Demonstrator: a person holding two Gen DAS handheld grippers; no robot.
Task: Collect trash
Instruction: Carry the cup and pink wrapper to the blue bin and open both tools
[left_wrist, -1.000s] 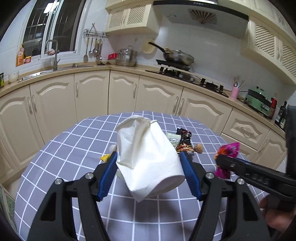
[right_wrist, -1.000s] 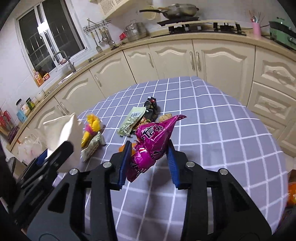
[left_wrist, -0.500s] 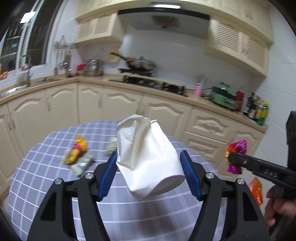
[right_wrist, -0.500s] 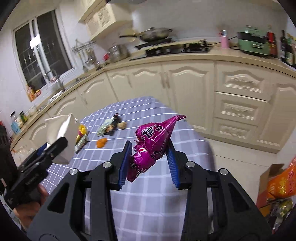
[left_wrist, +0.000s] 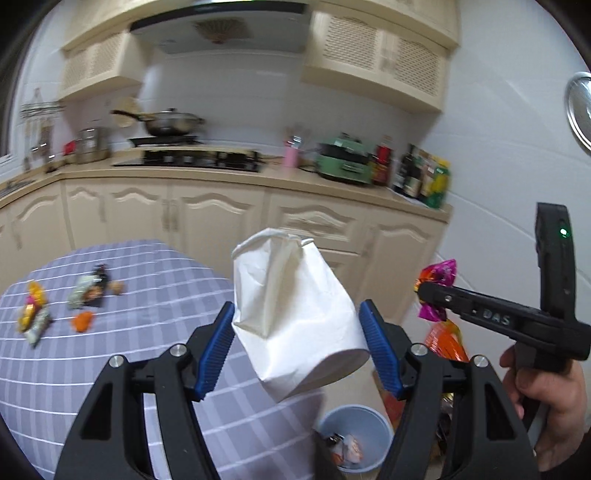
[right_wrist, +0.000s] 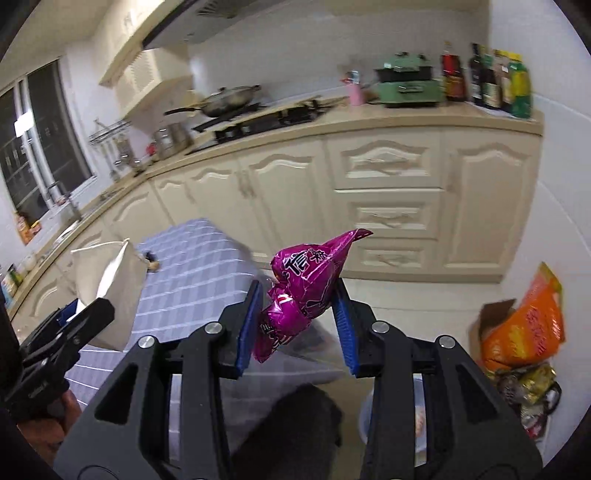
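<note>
A kitchen with cream cabinets (left_wrist: 207, 218); wrappers (left_wrist: 33, 314) lie on the checked table (left_wrist: 147, 295). Left gripper (left_wrist: 297, 345) clamps a white bag (left_wrist: 291, 317) above the bin (left_wrist: 354, 435); right gripper (right_wrist: 299, 325) grips a magenta wrapper (right_wrist: 306, 288) off the table's edge

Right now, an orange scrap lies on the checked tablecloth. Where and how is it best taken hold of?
Grip the orange scrap across its narrow middle, coming from above. It lies flat and alone on the tablecloth, apart from the wrappers, so a tool can probably straddle it freely.
</note>
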